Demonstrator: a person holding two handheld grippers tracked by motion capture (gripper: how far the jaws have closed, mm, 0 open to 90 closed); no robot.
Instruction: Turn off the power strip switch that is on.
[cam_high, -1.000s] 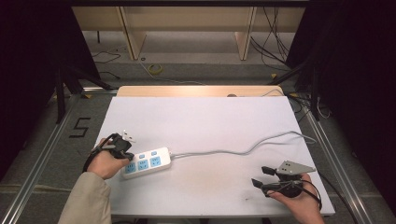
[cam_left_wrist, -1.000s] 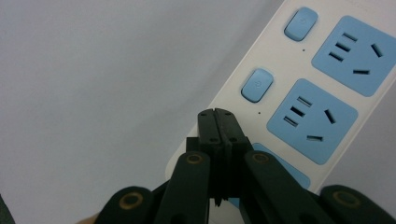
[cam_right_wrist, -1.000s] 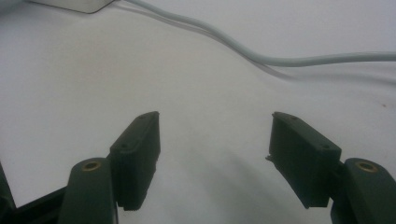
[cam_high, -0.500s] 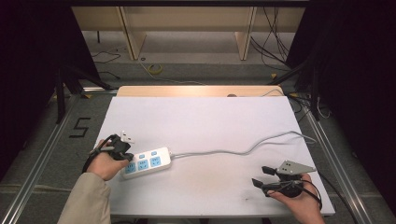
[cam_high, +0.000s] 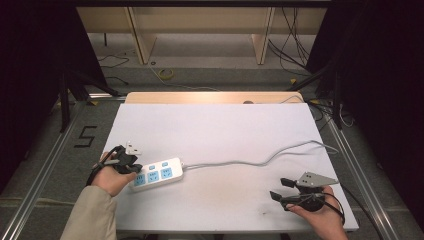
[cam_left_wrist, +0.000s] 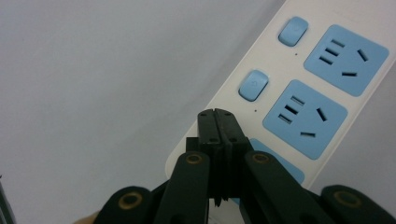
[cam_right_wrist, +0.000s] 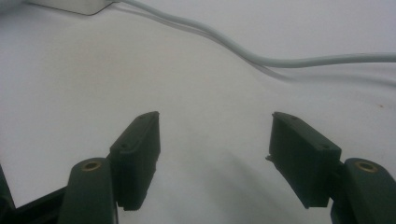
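Note:
A white power strip (cam_high: 156, 174) with blue sockets and blue switches lies at the table's front left. Its grey cable (cam_high: 250, 161) runs right across the table and off the far right edge. My left gripper (cam_high: 131, 166) is shut with nothing between its jaws, its tip over the strip's left end. In the left gripper view the closed jaw tips (cam_left_wrist: 217, 117) sit just below a blue switch (cam_left_wrist: 253, 85) on the power strip (cam_left_wrist: 299, 70). My right gripper (cam_high: 283, 189) rests open at the front right, apart from the cable (cam_right_wrist: 280, 58), with bare table between its fingers (cam_right_wrist: 137, 147).
The white table top (cam_high: 220, 130) has a wooden strip along its far edge. Behind it stand wooden shelf legs with loose cables on the floor. Metal rails run along both sides, and a "5" mark lies on the floor at left.

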